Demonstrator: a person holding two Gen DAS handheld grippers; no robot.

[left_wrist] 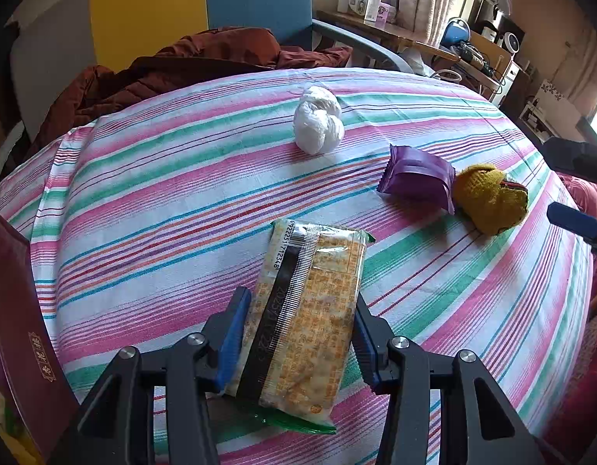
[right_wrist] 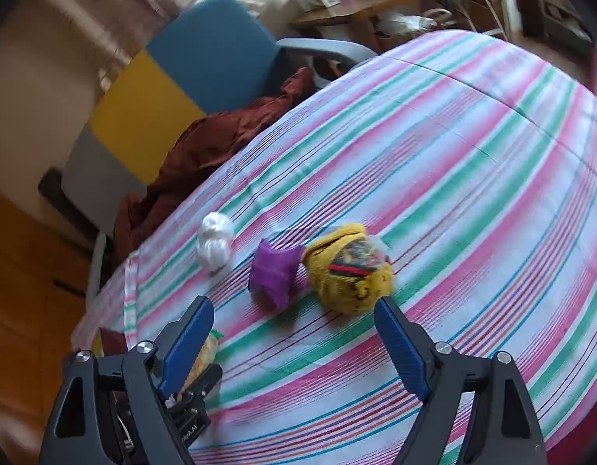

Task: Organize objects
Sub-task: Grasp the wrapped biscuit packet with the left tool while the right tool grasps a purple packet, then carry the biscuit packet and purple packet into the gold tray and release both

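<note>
My left gripper (left_wrist: 298, 306) is shut on a yellow cracker packet (left_wrist: 306, 310) with green ends, held just above the striped tablecloth (left_wrist: 163, 193). On the cloth beyond lie a white plastic bundle (left_wrist: 318, 120), a purple wrapper packet (left_wrist: 416, 178) and a yellow knitted ball (left_wrist: 490, 197). My right gripper (right_wrist: 294, 310) is open and empty, hovering short of the purple packet (right_wrist: 273, 271) and the yellow ball (right_wrist: 351, 269). The white bundle (right_wrist: 215, 242) lies further left. The cracker packet (right_wrist: 205, 356) peeks out behind my right gripper's left finger. A blue fingertip of the right gripper (left_wrist: 573, 221) shows at the right edge.
A dark red box (left_wrist: 23, 329) stands at the table's left edge. A brown jacket (left_wrist: 174, 66) lies on a blue and yellow chair (left_wrist: 256, 0) behind the table. A cluttered wooden desk (left_wrist: 380, 27) stands at the back.
</note>
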